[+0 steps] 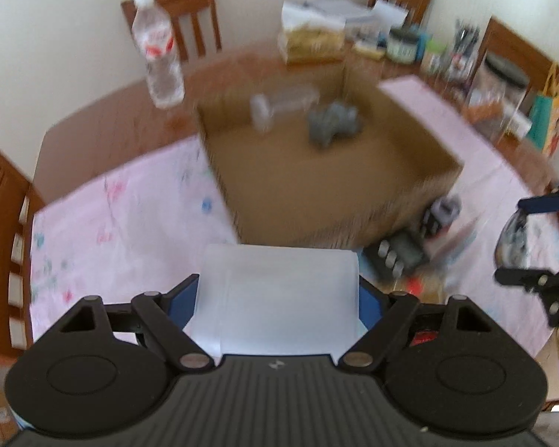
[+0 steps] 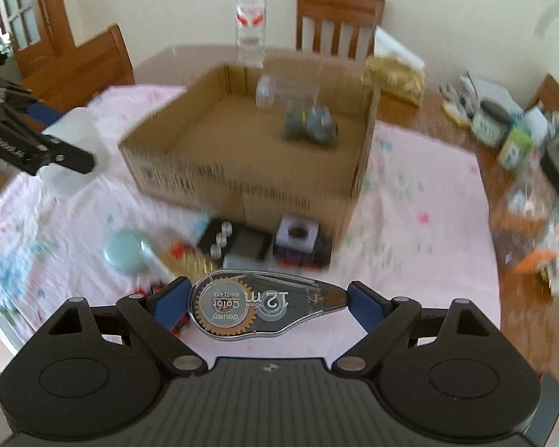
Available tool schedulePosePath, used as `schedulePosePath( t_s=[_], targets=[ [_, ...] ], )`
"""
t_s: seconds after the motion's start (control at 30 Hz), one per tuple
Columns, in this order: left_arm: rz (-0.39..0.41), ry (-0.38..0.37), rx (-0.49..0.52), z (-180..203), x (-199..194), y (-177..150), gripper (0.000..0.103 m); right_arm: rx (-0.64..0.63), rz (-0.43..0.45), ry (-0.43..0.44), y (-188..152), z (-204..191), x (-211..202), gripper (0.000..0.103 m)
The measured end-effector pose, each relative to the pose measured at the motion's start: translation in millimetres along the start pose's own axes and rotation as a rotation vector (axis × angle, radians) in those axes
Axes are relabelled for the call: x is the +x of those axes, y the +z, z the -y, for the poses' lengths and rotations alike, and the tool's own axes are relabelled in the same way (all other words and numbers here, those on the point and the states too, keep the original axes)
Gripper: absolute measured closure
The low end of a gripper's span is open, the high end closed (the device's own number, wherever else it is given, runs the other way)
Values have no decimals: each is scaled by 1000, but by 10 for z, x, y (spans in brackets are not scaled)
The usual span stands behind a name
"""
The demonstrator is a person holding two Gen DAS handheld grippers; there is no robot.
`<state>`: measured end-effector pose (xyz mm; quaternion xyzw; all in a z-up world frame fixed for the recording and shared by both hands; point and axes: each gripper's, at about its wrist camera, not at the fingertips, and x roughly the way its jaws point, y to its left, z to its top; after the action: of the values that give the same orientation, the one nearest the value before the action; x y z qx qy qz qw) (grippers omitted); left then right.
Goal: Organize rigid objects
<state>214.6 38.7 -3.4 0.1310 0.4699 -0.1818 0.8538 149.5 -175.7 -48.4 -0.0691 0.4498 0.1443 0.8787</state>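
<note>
Translucent tub (image 1: 279, 298) in left tool (image 1: 277, 300)

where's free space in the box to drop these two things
Inside the cardboard box, the near half of the floor is bare, from the front wall back to the grey toy and the clear jar by the far wall. Crowded: the cloth just in front of the box, with the black tray.

Left hand-held gripper (image 1: 277, 296) black, ribbed body, round discs, silver pivot screws, blue pads; right hand-held gripper (image 2: 268, 300) alike
</note>
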Motion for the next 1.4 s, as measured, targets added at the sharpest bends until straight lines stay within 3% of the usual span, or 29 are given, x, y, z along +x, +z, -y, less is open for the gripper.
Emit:
schedulePosePath(
  t_s=[0.17,0.37,0.67,0.97,1.4],
  targets=[
    [65,9,26,-45,165,415,20,-28,64,18,304,33,-55,10],
    [76,2,28,-170,572,828,20,-54,122,26,603,100,-49,10],
    [135,54,-54,-340,951,1139,14,-77,131,39,845,159,98,10],
    [146,48,-141,-398,590,745,8,-85,120,53,985,235,274,10],
    [180,218,-274,-419,75,-67,5,-90,49,34,1233,295,766,10]
  ],
)
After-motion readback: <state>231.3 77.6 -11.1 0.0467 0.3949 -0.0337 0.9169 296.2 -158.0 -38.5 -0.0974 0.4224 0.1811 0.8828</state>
